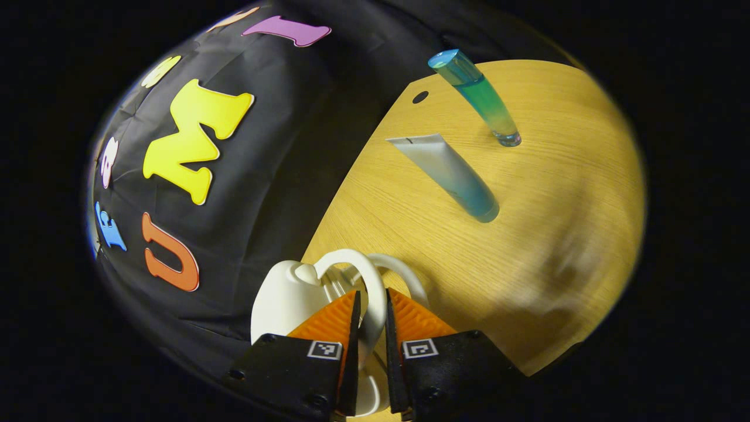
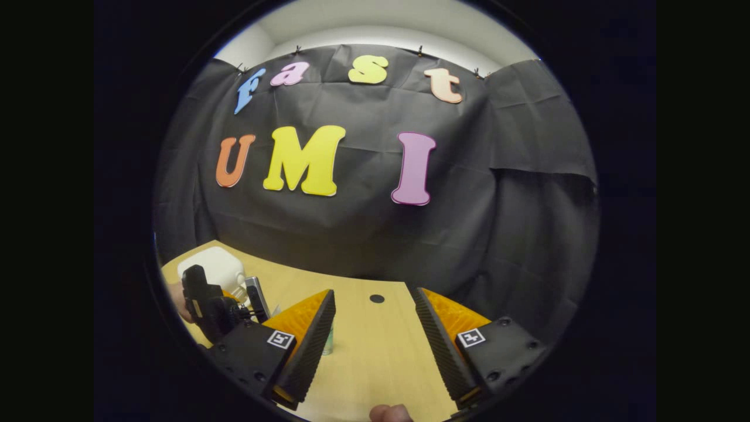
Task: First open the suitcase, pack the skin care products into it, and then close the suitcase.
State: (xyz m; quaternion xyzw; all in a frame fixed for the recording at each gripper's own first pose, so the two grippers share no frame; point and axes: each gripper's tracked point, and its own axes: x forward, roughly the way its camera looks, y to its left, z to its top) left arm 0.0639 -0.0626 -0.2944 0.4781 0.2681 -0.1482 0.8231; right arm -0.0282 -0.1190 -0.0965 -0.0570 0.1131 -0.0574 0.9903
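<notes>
In the left gripper view, the white suitcase (image 1: 287, 299) sits at the table's (image 1: 562, 193) edge, leftmost of everything. The left gripper (image 1: 370, 328) is closed narrow on its looped handle (image 1: 364, 275), one finger to each side of the loop and apparently pressing it. To the right of the suitcase, farther across the table, a silver-and-blue tube (image 1: 451, 176) stands on its cap, and beyond that a blue-green bottle (image 1: 477, 97) stands upright, apart from the tube.

In the right gripper view, the suitcase (image 2: 214, 266) lies at the far left with the left gripper (image 2: 217, 305) against it. To its right, the right gripper (image 2: 375, 340) hovers over the bare table (image 2: 375, 357) with its jaws wide and nothing between them; a bit of the bottle (image 2: 329, 343) shows just behind its left finger.

The suitcase looks unopened, so this seems to be the opening step. The handle is thin and rounded, so the fingers could slip off it when pulling. The case lies at the table's edge, and a pull that way might drag it off. Both products stand tall and narrow; a swinging lid or passing gripper could topple them.
</notes>
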